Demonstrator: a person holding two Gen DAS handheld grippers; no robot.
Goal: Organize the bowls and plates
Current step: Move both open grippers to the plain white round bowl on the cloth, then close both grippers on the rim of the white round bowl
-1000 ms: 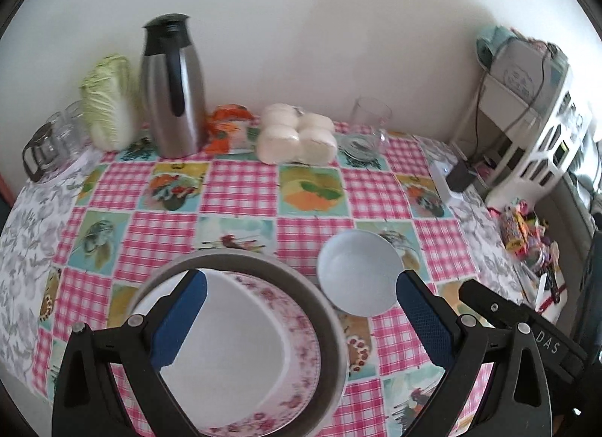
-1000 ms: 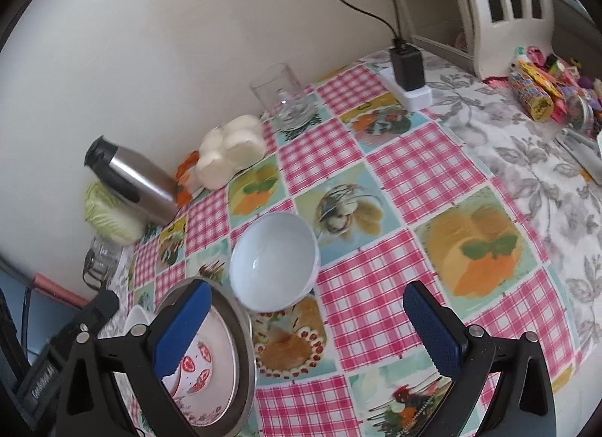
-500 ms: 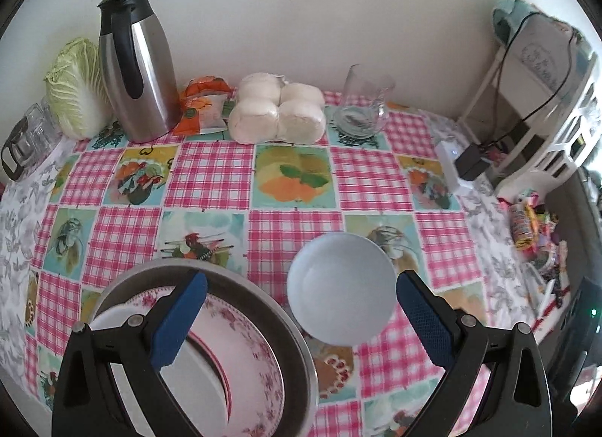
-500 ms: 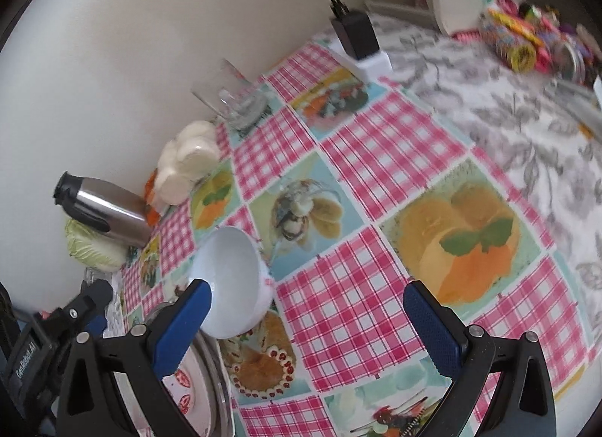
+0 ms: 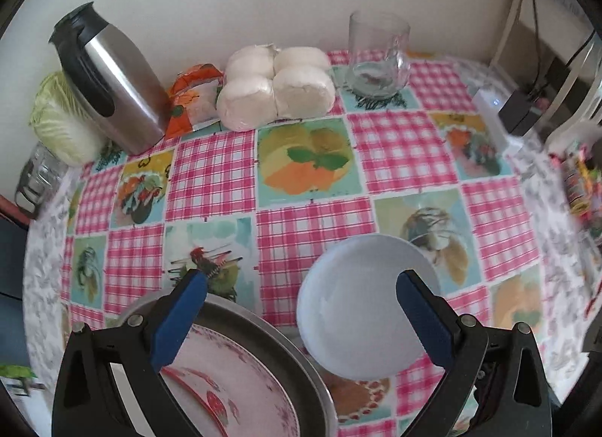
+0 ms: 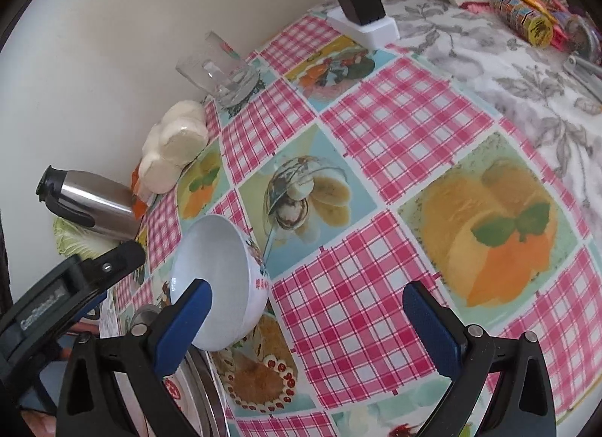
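Left wrist view: left gripper (image 5: 301,303) spread wide, holding nothing.
Right gripper (image 6: 306,309): equally wide, empty.
White bowl (image 5: 367,305): near table's front edge, beside metal dish (image 5: 271,328).
Advice: pinch the bowl's rim squarely.

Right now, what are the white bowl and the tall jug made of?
The white bowl looks like glazed ceramic, perhaps melamine: smooth, glossy, with a red printed pattern outside. The thermos jug looks like brushed stainless steel, with streaky grey reflections, and a black lid and handle that are probably plastic.

The floral plate (image 5: 240,392) runs off the bottom edge, and the sweets (image 5: 581,181) are blurred.
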